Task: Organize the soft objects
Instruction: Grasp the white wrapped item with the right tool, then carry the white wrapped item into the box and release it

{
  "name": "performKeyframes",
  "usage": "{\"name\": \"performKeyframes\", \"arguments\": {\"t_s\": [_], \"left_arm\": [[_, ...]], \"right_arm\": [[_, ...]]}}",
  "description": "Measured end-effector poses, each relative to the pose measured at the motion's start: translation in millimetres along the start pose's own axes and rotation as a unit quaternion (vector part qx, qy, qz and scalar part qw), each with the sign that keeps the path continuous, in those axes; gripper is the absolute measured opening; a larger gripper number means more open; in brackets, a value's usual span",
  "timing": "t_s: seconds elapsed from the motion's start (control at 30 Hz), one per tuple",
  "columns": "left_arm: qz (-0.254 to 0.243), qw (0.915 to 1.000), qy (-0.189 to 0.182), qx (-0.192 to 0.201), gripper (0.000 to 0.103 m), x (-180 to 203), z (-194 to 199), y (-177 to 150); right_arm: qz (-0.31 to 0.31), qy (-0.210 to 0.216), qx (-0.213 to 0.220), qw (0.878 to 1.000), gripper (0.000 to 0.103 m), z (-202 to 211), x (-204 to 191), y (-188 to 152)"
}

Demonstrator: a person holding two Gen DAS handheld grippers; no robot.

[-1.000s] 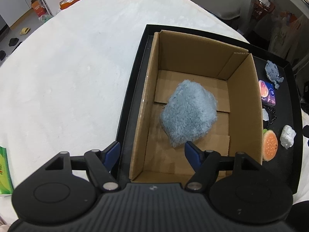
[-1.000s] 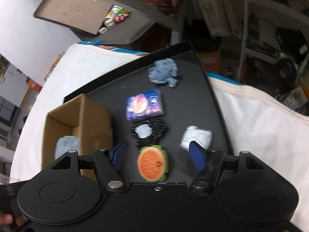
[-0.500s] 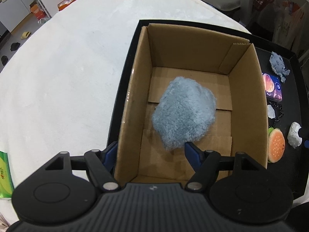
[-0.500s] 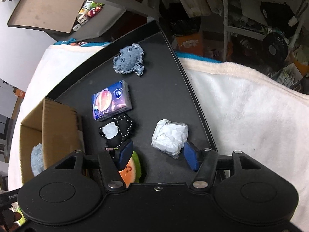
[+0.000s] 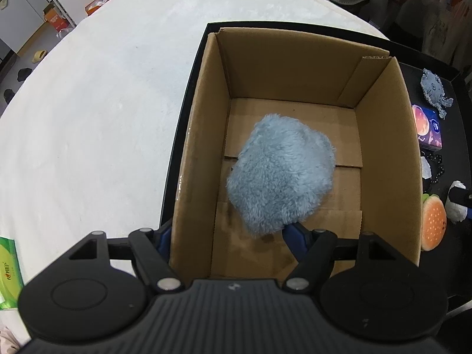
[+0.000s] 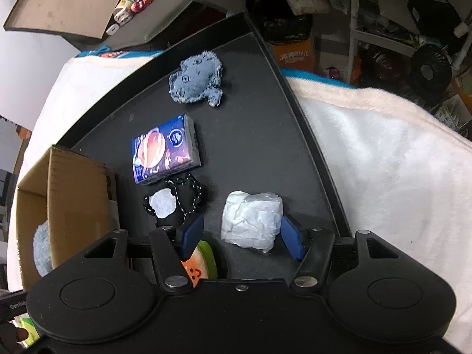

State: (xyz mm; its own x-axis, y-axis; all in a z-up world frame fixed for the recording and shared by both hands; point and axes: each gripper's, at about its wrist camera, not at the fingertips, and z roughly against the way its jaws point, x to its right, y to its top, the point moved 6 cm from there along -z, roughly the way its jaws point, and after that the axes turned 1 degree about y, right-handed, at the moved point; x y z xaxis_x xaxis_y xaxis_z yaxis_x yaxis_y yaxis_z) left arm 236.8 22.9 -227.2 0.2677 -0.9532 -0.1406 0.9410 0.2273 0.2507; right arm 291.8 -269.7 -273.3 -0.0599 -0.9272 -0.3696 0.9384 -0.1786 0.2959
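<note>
A fluffy light-blue plush (image 5: 280, 177) lies inside the open cardboard box (image 5: 194, 159) on the black tray (image 6: 259, 118). My left gripper (image 5: 230, 236) is open and straddles the box's near left wall, one finger outside and one inside beside the plush. My right gripper (image 6: 242, 236) hangs low over a crumpled white wad (image 6: 252, 221), which sits between its closing jaws. The right pad is at the wad's edge and the left pad stands apart from it. A burger-shaped plush (image 6: 197, 265) lies under the left finger.
On the tray lie a denim-blue soft toy (image 6: 196, 81), a printed tissue pack (image 6: 165, 150) and a black beaded pouch (image 6: 174, 203). A white cloth (image 5: 103, 118) covers the table. A green packet (image 5: 8, 271) lies at the left. Cluttered shelves (image 6: 413, 29) stand beyond.
My right gripper sank and shifted from over the burger plush to around the white wad, and its jaws narrowed. The left gripper came down closer to the box.
</note>
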Motion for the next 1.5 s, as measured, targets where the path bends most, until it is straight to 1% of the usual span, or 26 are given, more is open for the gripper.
{"name": "performKeyframes", "arguments": {"t_s": [0.03, 0.17, 0.43, 0.97, 1.3, 1.5], "left_arm": [[0.000, 1.0000, 0.000, -0.001, 0.072, 0.6, -0.2, 0.8], [-0.003, 1.0000, -0.001, 0.001, 0.072, 2.3, 1.3, 2.0], [0.001, 1.0000, -0.006, 0.007, 0.072, -2.3, 8.1, 0.0], [0.022, 0.9991, -0.022, 0.031, 0.072, -27.2, 28.5, -3.1], [0.040, 0.9977, -0.038, 0.040, 0.072, -39.0, 32.8, -4.5], [0.046, 0.9966, -0.049, 0.049, 0.072, -45.1, 36.0, -6.4]], "right_arm": [[0.000, -0.002, -0.003, 1.000, 0.045, -1.7, 0.3, -0.7], [0.008, -0.004, 0.000, 1.000, 0.043, -1.2, -1.7, -1.0], [0.019, 0.003, 0.018, 1.000, 0.043, 15.7, -11.9, 2.7], [0.041, 0.005, 0.054, 0.998, 0.043, 54.5, -39.6, 2.8], [0.074, 0.010, 0.078, 0.994, 0.043, 76.2, -64.8, 0.8], [0.098, 0.027, 0.096, 0.990, 0.043, 88.0, -85.3, -1.1]]}}
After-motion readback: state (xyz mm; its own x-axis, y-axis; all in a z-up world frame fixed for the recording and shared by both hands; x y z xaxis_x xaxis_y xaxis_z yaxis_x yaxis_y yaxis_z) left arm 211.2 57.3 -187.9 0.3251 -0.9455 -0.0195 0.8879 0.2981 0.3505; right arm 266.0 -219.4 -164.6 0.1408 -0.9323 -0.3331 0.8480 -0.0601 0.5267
